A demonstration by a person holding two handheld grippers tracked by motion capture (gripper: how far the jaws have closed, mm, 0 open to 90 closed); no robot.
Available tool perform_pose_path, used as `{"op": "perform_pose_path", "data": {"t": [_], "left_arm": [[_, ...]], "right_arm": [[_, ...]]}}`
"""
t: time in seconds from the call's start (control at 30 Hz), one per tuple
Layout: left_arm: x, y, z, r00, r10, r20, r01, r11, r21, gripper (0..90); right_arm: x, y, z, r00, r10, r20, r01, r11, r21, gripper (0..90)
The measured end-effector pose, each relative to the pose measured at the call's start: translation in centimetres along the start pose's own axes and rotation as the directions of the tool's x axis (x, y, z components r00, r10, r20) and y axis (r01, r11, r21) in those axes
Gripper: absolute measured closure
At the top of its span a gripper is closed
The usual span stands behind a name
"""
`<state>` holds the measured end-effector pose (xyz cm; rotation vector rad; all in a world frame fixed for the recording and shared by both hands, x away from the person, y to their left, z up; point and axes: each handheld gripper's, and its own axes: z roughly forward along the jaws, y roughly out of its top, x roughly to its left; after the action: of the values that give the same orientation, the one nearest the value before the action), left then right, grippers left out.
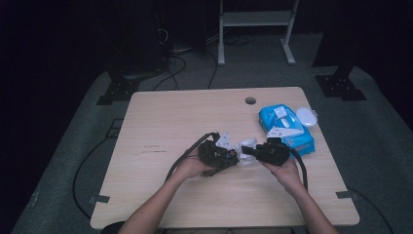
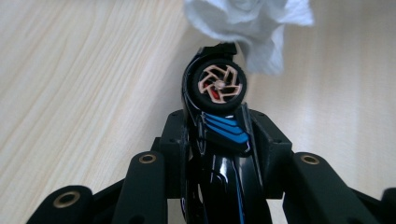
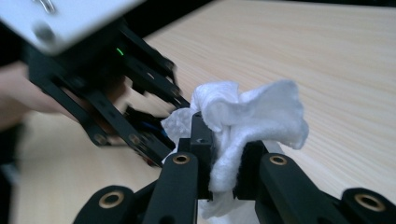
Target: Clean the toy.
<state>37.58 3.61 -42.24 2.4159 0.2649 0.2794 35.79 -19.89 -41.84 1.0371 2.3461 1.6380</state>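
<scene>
In the left gripper view a glossy black toy car [image 2: 219,140] with blue stripes and a copper-spoked wheel stands nose-up between the jaws; my left gripper [image 2: 218,135] is shut on it. A crumpled white wipe [image 2: 247,18] touches the car's far end. In the right gripper view my right gripper [image 3: 222,154] is shut on that white wipe [image 3: 247,112], and the left gripper [image 3: 116,98] sits just behind it. From the high view both grippers meet at mid-table, the left gripper [image 1: 233,155], the right gripper [image 1: 245,151], the wipe [image 1: 247,144] between them.
A blue pack of wipes [image 1: 287,127] lies right of the grippers, with a white oval lid [image 1: 307,116] beside it. The wooden table [image 1: 165,122] has a round hole [image 1: 250,100] near its far edge. Cables trail from both grippers toward the person.
</scene>
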Motion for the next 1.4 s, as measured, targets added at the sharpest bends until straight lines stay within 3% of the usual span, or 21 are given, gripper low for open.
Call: {"op": "perform_pose_path", "data": {"t": [0.13,0.27,0.5,0.67,0.73,0.97,1.07,1.2,1.3,1.4], "left_arm": [[-0.6,-0.4,-1.1,0.9996,0.027,-0.006,-0.027,0.9976,-0.064,62.2],[-0.9,-1.0,-1.9,1.0,0.006,-0.004,-0.007,0.99,-0.141,62.3],[-0.8,-1.5,-2.4,1.0,0.006,-0.001,-0.007,0.9882,-0.153,62.3],[-0.9,-1.4,-2.1,1.0,0.004,-0.007,-0.005,0.9881,-0.154,62.4],[-0.9,-1.4,-2.4,0.9999,0.001,-0.013,-0.003,0.9856,-0.169,62.4],[-0.4,-1.6,-3.5,0.9996,-0.024,-0.017,0.02,0.9767,-0.214,62.5],[-0.4,-1.7,-3.3,0.9997,-0.012,-0.02,0.008,0.982,-0.189,62.5],[-0.4,-1.7,-3.1,0.9997,-0.017,-0.015,0.013,0.981,-0.194,62.5],[-0.5,-1.6,-3.3,0.9996,-0.01,-0.026,0.005,0.9823,-0.187,62.6],[-0.3,-1.7,-3.7,0.9994,-0.033,-0.014,0.029,0.9746,-0.222,62.6]], "right_arm": [[0.9,0.9,0.1,0.9994,-0.029,-0.017,0.029,0.999,-0.017,80.8],[1.0,0.8,0.5,0.9995,-0.03,0.001,0.031,0.999,-0.018,80.9],[0.3,0.0,0.6,0.9999,-0.009,0.015,0.009,1.0,0.011,80.8],[1.3,0.7,0.5,0.9994,-0.017,-0.029,0.016,0.999,-0.033,80.9],[1.7,0.9,0.4,0.999,-0.044,-0.011,0.043,0.998,-0.035,80.9],[0.0,-0.5,0.3,0.9995,0.018,0.027,-0.017,1.0,-0.013,80.9],[0.2,-0.4,0.5,0.9994,0.012,0.032,-0.012,1.0,-0.013,80.8],[0.9,0.5,0.2,1.0,-0.002,-0.002,0.002,0.999,-0.054,80.9],[0.8,0.3,0.4,1.0,-0.003,0.006,0.003,0.999,-0.04,80.9],[0.1,-0.2,0.6,0.9996,0.02,0.019,-0.019,1.0,-0.024,80.8]]}}
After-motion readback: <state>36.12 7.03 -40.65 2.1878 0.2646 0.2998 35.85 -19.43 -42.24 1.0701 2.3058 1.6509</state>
